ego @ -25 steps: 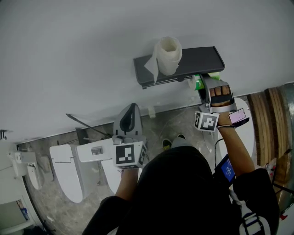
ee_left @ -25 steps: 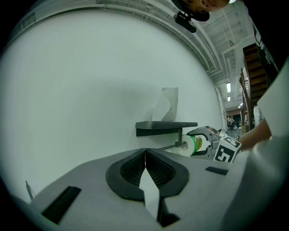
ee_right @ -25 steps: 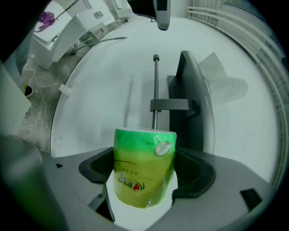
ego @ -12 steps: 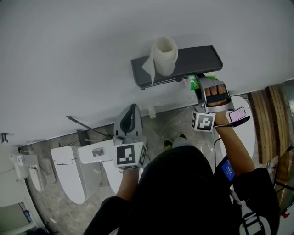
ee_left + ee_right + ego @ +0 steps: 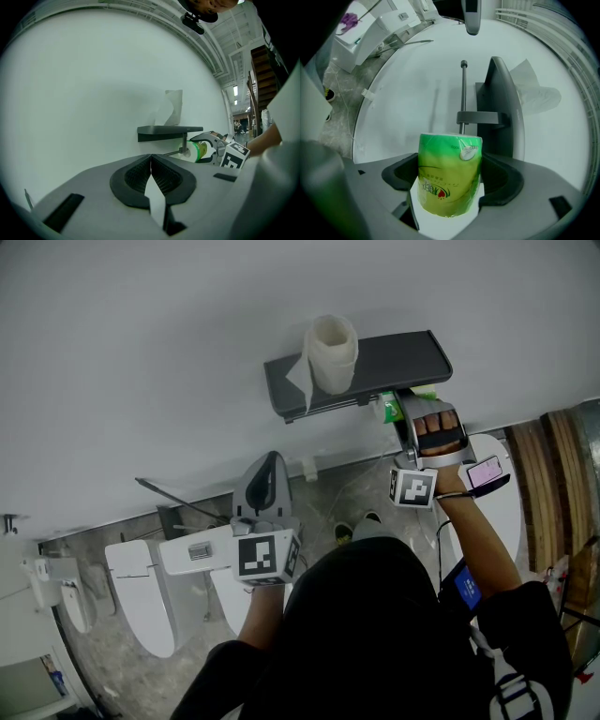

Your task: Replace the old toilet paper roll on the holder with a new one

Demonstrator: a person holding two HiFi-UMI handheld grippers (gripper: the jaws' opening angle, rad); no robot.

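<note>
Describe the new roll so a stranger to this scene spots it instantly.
On the white wall hangs a dark shelf holder. Just below it, the right gripper clamps a roll in green plastic wrap; the bare white roll stands on top.

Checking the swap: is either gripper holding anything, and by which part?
The right gripper holds the green-wrapped toilet paper roll by its curved sides; the left gripper is shut, empty.

Plain white wall (image 5: 141,352); grey floor (image 5: 117,667) (mottled, perhaps stone).
</note>
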